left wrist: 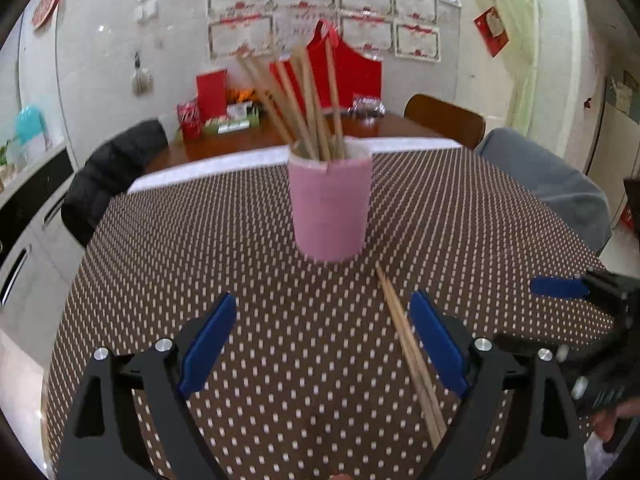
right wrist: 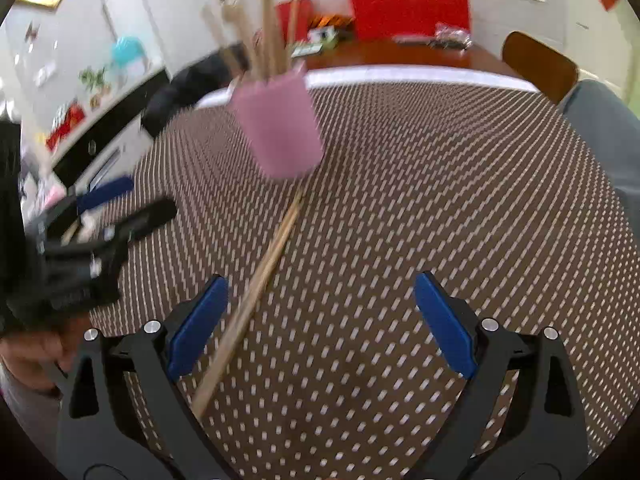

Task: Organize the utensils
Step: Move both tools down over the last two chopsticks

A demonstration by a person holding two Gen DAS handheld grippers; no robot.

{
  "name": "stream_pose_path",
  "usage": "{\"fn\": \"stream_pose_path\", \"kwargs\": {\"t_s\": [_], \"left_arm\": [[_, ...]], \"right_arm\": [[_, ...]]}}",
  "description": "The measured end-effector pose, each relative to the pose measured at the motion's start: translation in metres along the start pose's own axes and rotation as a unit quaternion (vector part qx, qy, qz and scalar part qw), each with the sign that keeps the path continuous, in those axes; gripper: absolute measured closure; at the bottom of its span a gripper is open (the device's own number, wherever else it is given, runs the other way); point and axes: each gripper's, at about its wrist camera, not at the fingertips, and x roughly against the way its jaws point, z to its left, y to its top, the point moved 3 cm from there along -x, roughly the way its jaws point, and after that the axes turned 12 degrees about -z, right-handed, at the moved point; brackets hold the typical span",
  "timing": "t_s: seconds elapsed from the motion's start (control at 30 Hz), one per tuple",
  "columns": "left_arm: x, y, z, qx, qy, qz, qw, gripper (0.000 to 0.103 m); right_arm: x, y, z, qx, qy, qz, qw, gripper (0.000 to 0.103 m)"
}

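On the dotted tabletop, a pink cup stands upright with chopsticks in it; a loose pair lies just before it. We hold our left tongs and right tongs spread apart, gripping nothing.
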Motion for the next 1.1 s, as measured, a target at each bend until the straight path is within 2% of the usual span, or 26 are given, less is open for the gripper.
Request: {"fn": "stream_pose_path", "kwargs": {"t_s": [0.23, 0.47, 0.6, 0.97, 1.1], "left_arm": [[0.007, -0.030, 0.016, 0.035, 0.013, 0.031, 0.9988, 0.016], [0.009, -0.047, 0.023, 0.048, 0.013, 0.052, 0.9974, 0.016], [0.008, -0.049, 0.019, 0.042, 0.007, 0.057, 0.9975, 0.016], [0.001, -0.040, 0.022, 0.049, 0.016, 0.056, 0.9971, 0.016], [0.004, -0.041, 0.025, 0.046, 0.015, 0.057, 0.9972, 0.016]], "right_arm": [[-0.018, -0.036, 0.027, 0.046, -0.005, 0.049, 0.998, 0.011], [-0.029, -0.041, 0.040, 0.088, -0.034, 0.060, 0.994, 0.011], [-0.026, -0.040, 0.040, 0.108, -0.050, 0.069, 0.990, 0.011], [-0.042, -0.031, 0.046, 0.107, -0.059, 0.087, 0.989, 0.011], [-0.033, -0.037, 0.043, 0.106, -0.057, 0.091, 0.989, 0.011]]}}
